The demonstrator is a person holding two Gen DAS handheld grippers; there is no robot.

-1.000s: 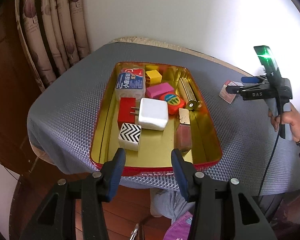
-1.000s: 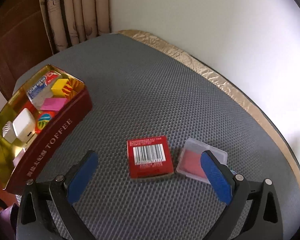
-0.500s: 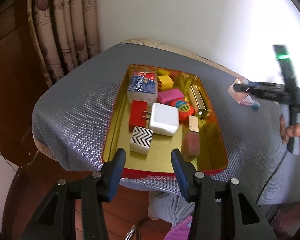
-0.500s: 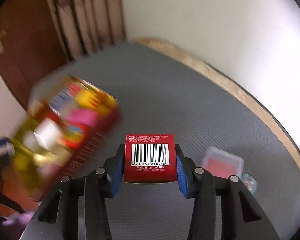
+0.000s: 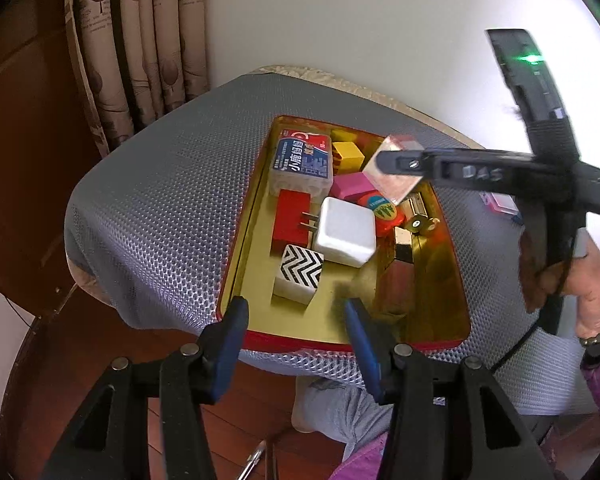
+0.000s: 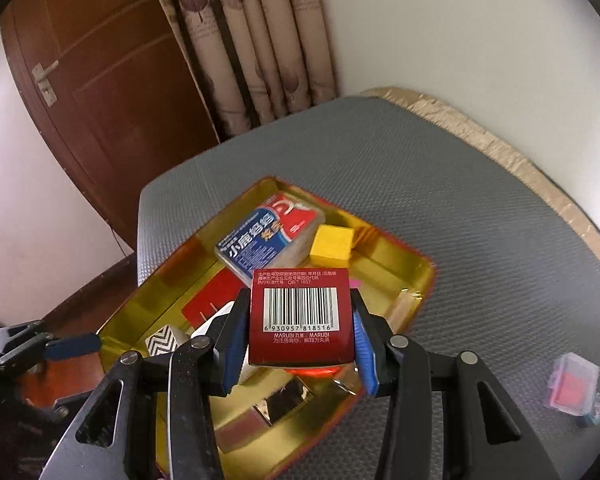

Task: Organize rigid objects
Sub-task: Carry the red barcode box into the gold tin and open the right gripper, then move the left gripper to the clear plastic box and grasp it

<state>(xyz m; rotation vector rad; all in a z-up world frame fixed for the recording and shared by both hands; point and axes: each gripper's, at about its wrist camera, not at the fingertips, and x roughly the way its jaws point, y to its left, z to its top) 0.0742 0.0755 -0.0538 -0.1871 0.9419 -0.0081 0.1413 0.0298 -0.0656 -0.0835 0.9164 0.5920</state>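
right gripper (image 6: 300, 346) is clamped on a glossy red cardboard box (image 6: 301, 316), barcode face up, held above the gold-lined rectangular tin (image 6: 396, 268) on the bumpy grey mat (image 6: 440, 184). left gripper (image 5: 294, 344) hangs at the tin's near rim, blue pads apart, nothing between them. a small clear plastic case (image 6: 572, 386) sits off alone on the mat.

The tin (image 5: 236, 276) lies on the desk (image 5: 160, 208). In the left wrist view, the toothpick box (image 5: 302, 160) sits at the tin's far end. The charger (image 5: 346, 232) lies in the middle, and the patterned block (image 5: 298, 274) lies just before it. The small case (image 6: 572, 388) rests on the desk, well apart to the tin's right. The carton (image 6: 302, 318) hangs above the tin.
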